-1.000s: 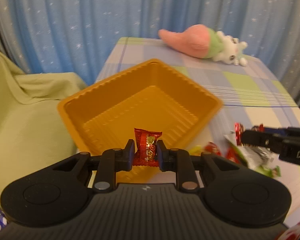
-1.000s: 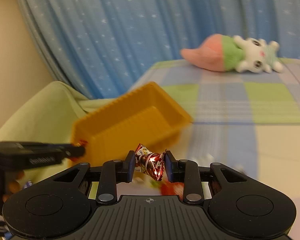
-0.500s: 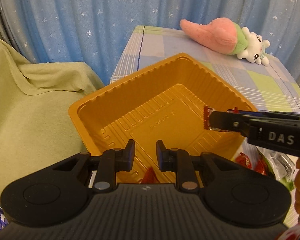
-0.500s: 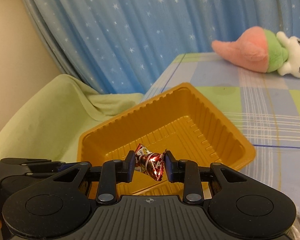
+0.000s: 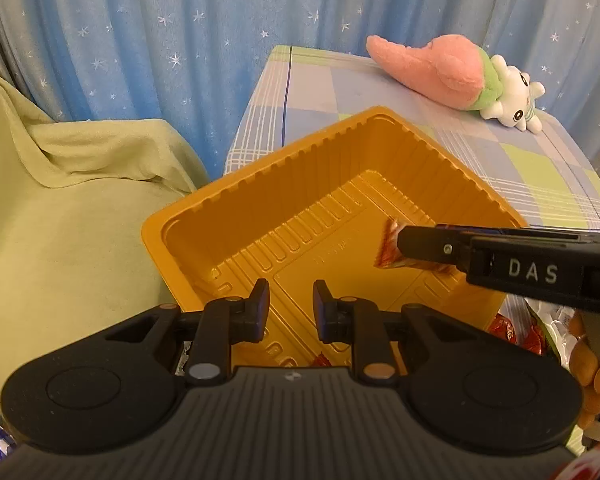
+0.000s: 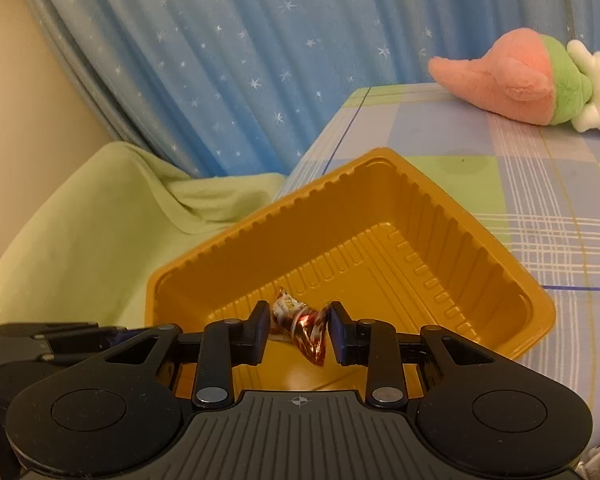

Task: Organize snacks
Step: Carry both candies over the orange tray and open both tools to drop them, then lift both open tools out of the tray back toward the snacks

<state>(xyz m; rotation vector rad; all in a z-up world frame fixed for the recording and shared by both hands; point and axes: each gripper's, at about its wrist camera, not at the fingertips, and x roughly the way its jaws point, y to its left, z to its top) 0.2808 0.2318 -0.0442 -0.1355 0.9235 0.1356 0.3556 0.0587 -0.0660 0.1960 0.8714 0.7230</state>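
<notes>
left gripper [image 5: 287,300]: jaws close together, nothing between | right gripper [image 6: 299,327]: clamped a shiny red twisted-foil candy [image 6: 300,324] | above ribbed orange plastic tray [image 6: 400,216] on checked tablecloth [image 6: 548,200]

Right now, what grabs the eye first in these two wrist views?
The orange tray dominates, sitting at the near corner of the checked tablecloth. The right gripper hangs over it with its jaws pinched on a red foil candy, while the left gripper shows nothing between its jaws. At the table's far side lies a pink, green and white plush toy against the starry blue curtain.
</notes>
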